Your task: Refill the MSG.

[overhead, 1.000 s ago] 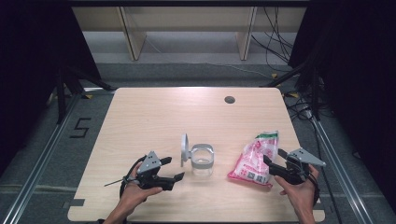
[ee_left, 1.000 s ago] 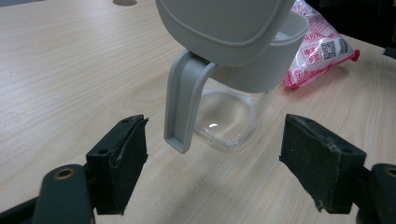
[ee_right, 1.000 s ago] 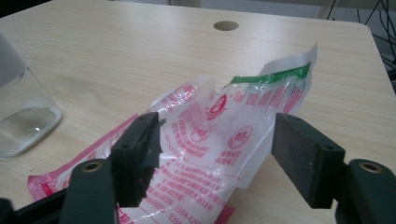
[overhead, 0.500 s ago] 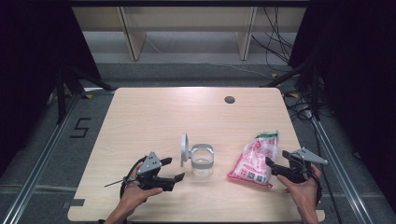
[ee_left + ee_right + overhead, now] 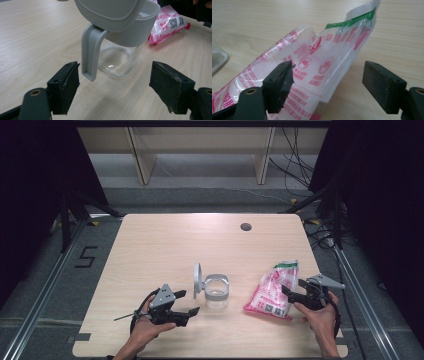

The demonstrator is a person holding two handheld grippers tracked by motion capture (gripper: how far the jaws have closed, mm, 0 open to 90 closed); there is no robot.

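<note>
A clear jar (image 5: 216, 291) with a grey rim stands at the table's front middle, its grey flip lid (image 5: 198, 279) hinged open to the left. My left gripper (image 5: 189, 301) sits open just front-left of it. In the left gripper view the jar (image 5: 117, 60) and its lid (image 5: 110, 12) stand just beyond my left gripper (image 5: 113, 87). A pink and white plastic bag (image 5: 274, 290) lies to the right. My right gripper (image 5: 292, 287) is open at the bag's right edge. In the right gripper view the bag (image 5: 322, 60) rises between the spread jaws of my right gripper (image 5: 327, 85).
A dark round hole (image 5: 245, 226) marks the wooden table (image 5: 165, 245) at the back right. The table's front edge runs just behind both hands. Cables trail on the floor beyond the right edge. A pale shelf frame (image 5: 200, 150) stands behind the table.
Both grippers have shifted only slightly, the right one a touch toward the bag's side. The jar and the bag have stayed where they were.
</note>
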